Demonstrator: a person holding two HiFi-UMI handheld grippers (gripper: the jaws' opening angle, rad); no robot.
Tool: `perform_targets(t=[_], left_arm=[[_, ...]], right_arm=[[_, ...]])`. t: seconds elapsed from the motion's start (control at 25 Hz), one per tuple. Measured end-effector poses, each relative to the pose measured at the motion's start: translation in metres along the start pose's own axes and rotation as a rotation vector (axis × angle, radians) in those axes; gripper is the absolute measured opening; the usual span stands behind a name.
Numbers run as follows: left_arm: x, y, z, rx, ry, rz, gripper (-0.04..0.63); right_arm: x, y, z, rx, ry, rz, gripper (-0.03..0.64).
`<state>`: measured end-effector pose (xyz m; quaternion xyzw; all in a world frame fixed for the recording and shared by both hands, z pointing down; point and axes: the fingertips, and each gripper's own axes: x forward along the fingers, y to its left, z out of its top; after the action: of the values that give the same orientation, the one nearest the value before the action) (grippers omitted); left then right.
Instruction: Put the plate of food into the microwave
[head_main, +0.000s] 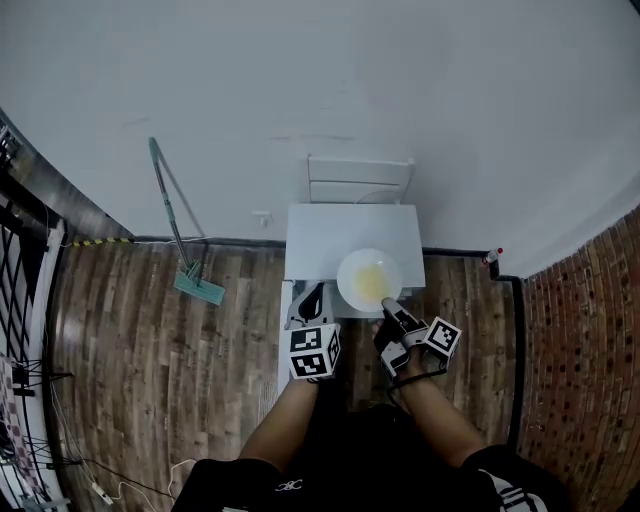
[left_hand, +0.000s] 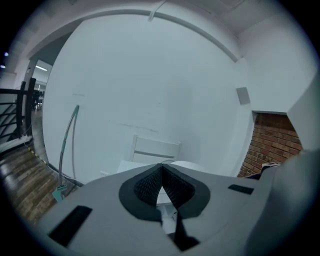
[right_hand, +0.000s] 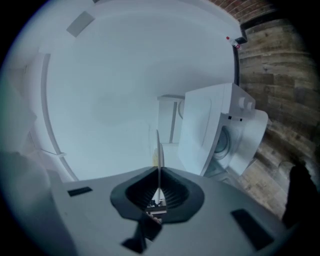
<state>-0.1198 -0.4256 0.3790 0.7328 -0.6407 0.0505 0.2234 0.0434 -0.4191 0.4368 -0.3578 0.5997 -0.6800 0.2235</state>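
A white plate (head_main: 369, 279) with yellow food (head_main: 373, 285) hangs over the front edge of the white microwave (head_main: 325, 235). My right gripper (head_main: 388, 303) is shut on the plate's near rim. In the right gripper view the plate (right_hand: 159, 145) stands edge-on between the pads, and the microwave (right_hand: 207, 125) shows its knobs (right_hand: 245, 104) and front door (right_hand: 227, 142) at the right. My left gripper (head_main: 314, 295) hovers at the microwave's front left corner, shut and empty. The left gripper view shows its tips (left_hand: 161, 172) meeting, with the plate (left_hand: 192, 165) beyond.
A white chair (head_main: 360, 180) stands behind the microwave against the white wall. A green mop (head_main: 178, 235) leans on the wall at the left. A brick wall (head_main: 590, 330) closes the right side, a black railing (head_main: 20, 270) the left. Cables (head_main: 110, 485) lie on the wooden floor.
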Motion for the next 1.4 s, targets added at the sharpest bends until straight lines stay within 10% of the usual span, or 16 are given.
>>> perform_targets(t=[0.64,1.04,1.4], left_arm=[[0.039,0.014,-0.185,-0.011,-0.063,0.101,-0.002],[0.092,0.075,-0.286,0.023,-0.225,0.154,-0.002],[0.083,0.083,-0.314,0.032,-0.259,0.133,-0.002]], right_arm=[[-0.02,-0.176,0.015,-0.039,0.162,-0.012,0.026],[0.067,-0.297,0.01,-0.052,0.168,0.068,0.026],[0.154,-0.316,0.003,-0.055,0.082,0.124,0.026]])
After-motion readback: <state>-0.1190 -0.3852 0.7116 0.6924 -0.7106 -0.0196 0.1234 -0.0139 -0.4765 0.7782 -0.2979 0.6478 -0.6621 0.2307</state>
